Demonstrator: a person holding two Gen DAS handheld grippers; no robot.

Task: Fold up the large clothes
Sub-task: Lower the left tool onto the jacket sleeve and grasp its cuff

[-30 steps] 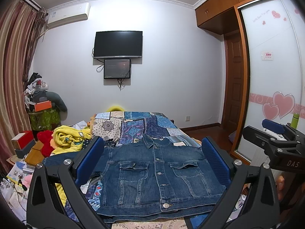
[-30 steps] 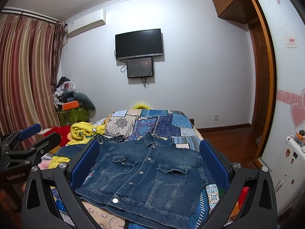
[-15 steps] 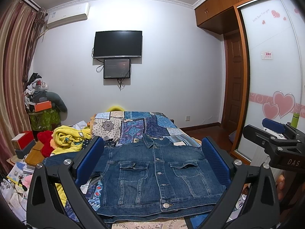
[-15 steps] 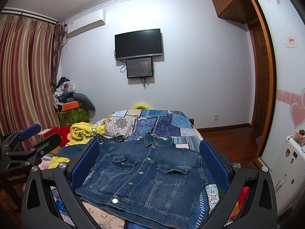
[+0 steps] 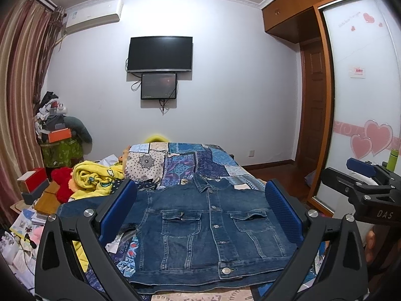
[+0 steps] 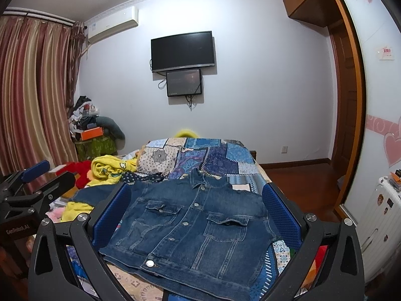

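Note:
A dark blue denim jacket (image 5: 210,228) lies front up and buttoned on the bed, collar toward the far wall; the right wrist view shows the jacket (image 6: 195,225) from the right. One sleeve (image 5: 80,205) trails off to the left. My left gripper (image 5: 200,213) hovers open above the near hem, blue pads wide apart and empty. Likewise my right gripper (image 6: 198,213) is open and holds nothing. Each gripper appears at the edge of the other's view: the right gripper (image 5: 363,188) and the left gripper (image 6: 32,188).
A patchwork quilt (image 5: 190,160) covers the bed. A yellow blanket (image 5: 95,178) and a red plush (image 5: 62,180) lie at the left, with boxes and clutter (image 5: 35,188) beside the curtain. A wardrobe (image 5: 363,100) and a white suitcase (image 6: 381,220) stand on the right.

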